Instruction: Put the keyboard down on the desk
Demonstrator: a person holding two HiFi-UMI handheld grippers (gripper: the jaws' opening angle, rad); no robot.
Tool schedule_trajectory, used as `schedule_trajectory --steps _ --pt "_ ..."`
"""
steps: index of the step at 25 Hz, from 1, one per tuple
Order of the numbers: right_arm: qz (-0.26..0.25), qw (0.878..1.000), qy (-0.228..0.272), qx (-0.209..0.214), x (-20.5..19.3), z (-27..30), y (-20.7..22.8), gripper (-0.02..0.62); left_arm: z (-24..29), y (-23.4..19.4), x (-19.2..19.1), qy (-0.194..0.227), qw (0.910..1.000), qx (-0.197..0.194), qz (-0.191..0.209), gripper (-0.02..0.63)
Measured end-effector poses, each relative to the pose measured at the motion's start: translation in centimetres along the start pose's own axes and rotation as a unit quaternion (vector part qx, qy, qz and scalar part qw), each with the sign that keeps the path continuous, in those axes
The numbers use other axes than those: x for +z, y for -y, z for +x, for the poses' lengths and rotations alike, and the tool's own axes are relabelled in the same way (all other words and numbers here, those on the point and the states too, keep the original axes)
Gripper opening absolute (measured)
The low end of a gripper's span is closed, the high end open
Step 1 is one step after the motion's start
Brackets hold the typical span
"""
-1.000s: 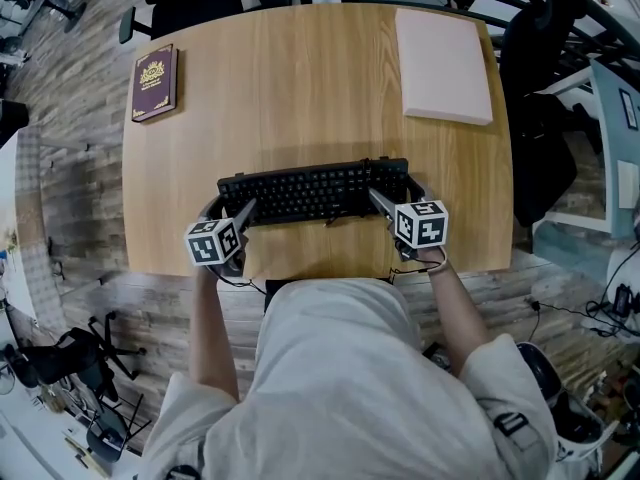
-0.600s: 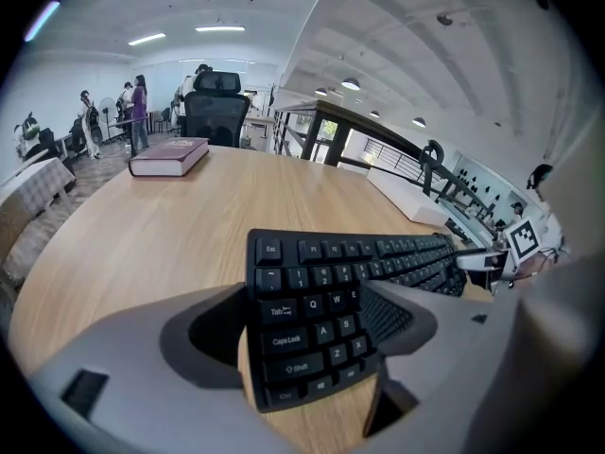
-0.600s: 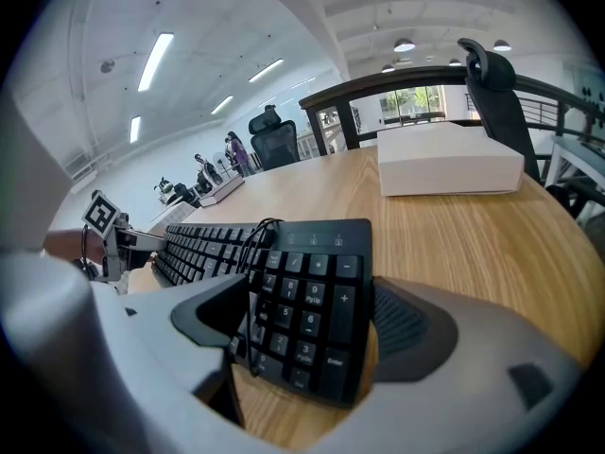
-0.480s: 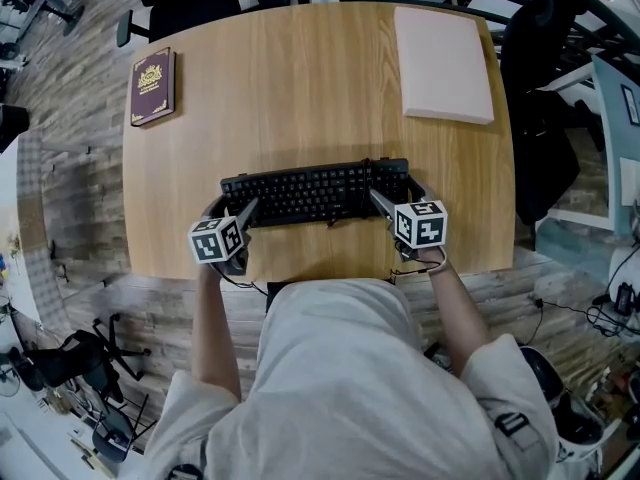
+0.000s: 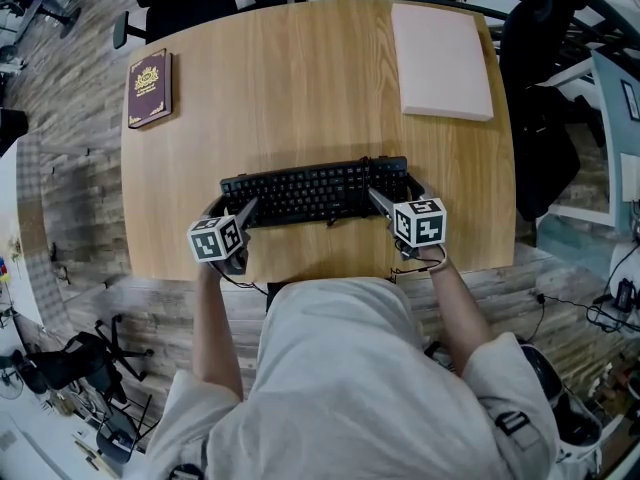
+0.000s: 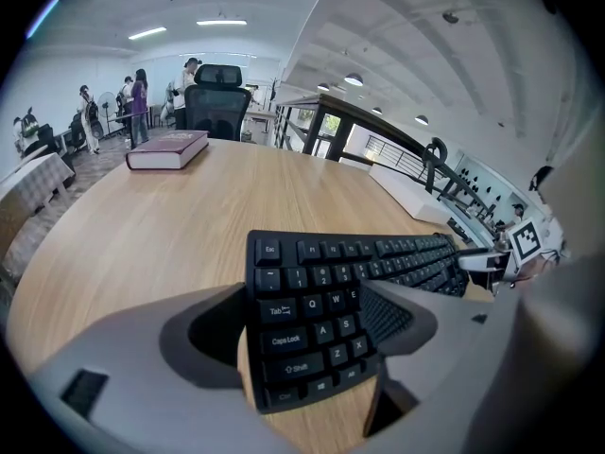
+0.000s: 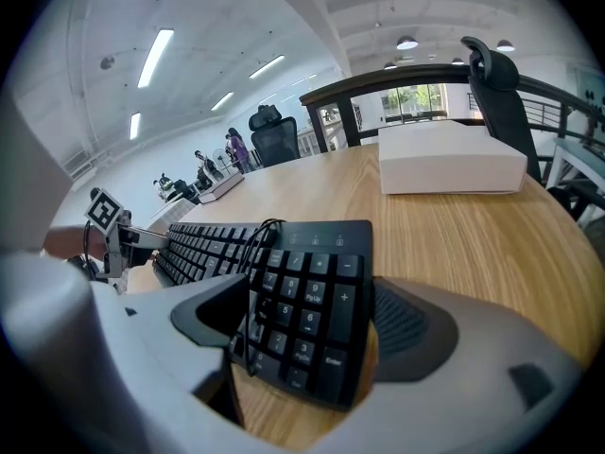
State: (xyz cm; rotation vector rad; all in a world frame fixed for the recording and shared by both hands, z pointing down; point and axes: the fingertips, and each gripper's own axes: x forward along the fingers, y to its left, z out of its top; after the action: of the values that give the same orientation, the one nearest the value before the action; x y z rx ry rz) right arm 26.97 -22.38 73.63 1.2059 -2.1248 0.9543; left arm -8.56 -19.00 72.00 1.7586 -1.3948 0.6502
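A black keyboard [image 5: 315,190] lies across the near middle of the round wooden desk [image 5: 300,88], a gripper at each end. My left gripper [image 5: 232,206] is shut on its left end, with the jaws either side of the Tab and Shift keys [image 6: 284,339]. At the number pad [image 7: 302,310], my right gripper [image 5: 395,190] is shut on the right end. The keyboard [image 6: 331,282] sits low over the wood, slightly tilted; I cannot tell whether it touches the desk. A thin black cable [image 7: 255,244] loops over the keys beside the number pad.
A dark red book [image 5: 152,86] lies at the desk's far left. At the far right sits a flat white box [image 5: 443,60]. A black office chair [image 5: 540,118] stands off the desk's right edge. The person's lap is at the near edge.
Over the second, the keyboard and both grippers shifted very slightly away from the near edge. Both grips stay the same.
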Motion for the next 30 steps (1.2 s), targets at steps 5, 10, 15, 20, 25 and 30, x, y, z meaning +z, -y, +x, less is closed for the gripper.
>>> schedule_trajectory --steps 5,10,15,20,25,30 --pt "-0.010 1.000 0.001 -0.003 0.0 -0.1 0.2 0.413 0.4 -0.1 -0.7 -0.018 0.9998 0.000 -0.009 0.383" --pt "-0.020 1.000 -0.001 -0.001 -0.1 -0.2 0.2 0.412 0.6 0.1 -0.3 -0.025 0.9969 0.024 0.071 0.348" --pt "-0.089 0.995 0.040 -0.012 2.2 -1.0 -0.9 0.385 0.9 0.2 0.0 -0.026 0.9961 0.041 0.074 0.345" --pt "-0.099 0.993 0.071 -0.005 3.3 -1.5 -2.2 0.234 -0.1 1.3 -0.3 0.002 0.9983 0.047 0.035 0.273" --pt "-0.122 0.989 0.079 0.011 3.1 -1.7 -4.5 0.019 -0.9 3.4 -1.3 0.015 0.9986 0.047 0.018 0.107" --pt "-0.145 0.986 0.068 0.048 2.3 -0.9 -6.9 0.005 -1.7 4.0 -1.7 0.034 0.9977 0.058 -0.013 0.011"
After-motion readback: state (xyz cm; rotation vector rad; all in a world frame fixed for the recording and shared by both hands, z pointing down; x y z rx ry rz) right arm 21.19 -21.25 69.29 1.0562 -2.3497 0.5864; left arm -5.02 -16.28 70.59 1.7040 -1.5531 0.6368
